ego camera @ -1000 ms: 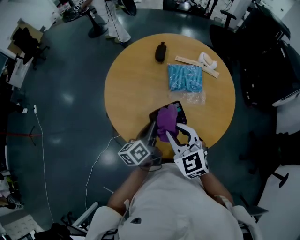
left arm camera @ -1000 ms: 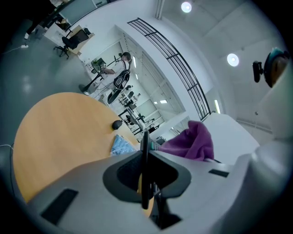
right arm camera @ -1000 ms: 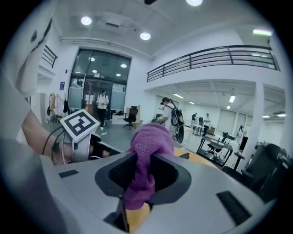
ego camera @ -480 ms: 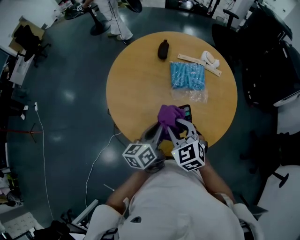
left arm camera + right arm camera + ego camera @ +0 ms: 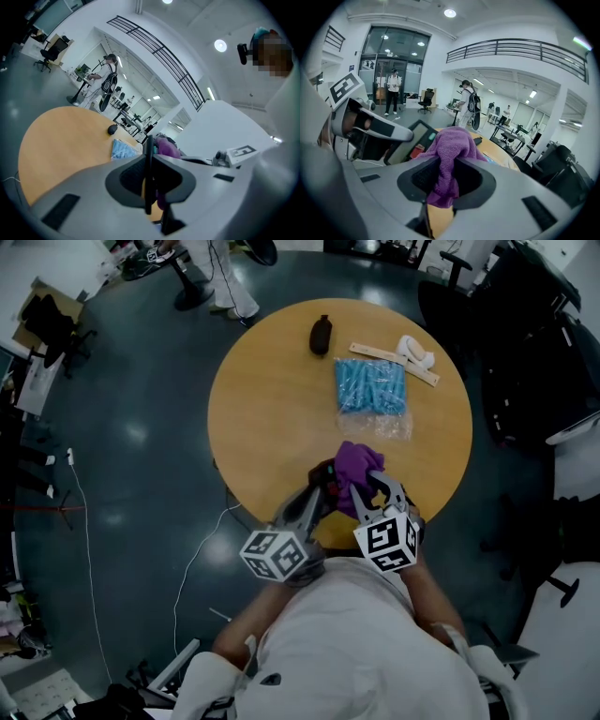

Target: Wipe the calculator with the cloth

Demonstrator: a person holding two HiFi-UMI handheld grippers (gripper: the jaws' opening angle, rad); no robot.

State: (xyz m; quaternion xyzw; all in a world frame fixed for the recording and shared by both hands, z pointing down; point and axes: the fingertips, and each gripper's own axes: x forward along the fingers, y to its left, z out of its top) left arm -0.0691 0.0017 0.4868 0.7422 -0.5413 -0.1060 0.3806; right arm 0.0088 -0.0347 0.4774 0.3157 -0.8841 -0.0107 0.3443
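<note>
The calculator [image 5: 414, 140] is clamped by its thin edge in the left tongs [image 5: 148, 176] and held tilted over the table's [image 5: 272, 399] near edge, at the lower middle of the head view. The purple cloth [image 5: 452, 145] is pinched in the right tongs [image 5: 445, 180], bunched against the calculator. For a good wipe, the calculator should be held steady and the cloth drawn flat across screen and keys under light pressure.

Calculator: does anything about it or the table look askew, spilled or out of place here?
The calculator is not flat on the table: the left hand-held gripper clamps its edge and holds it tilted up, while the right hand-held gripper holds the purple cloth over it. Nothing looks spilled or damaged.
</note>
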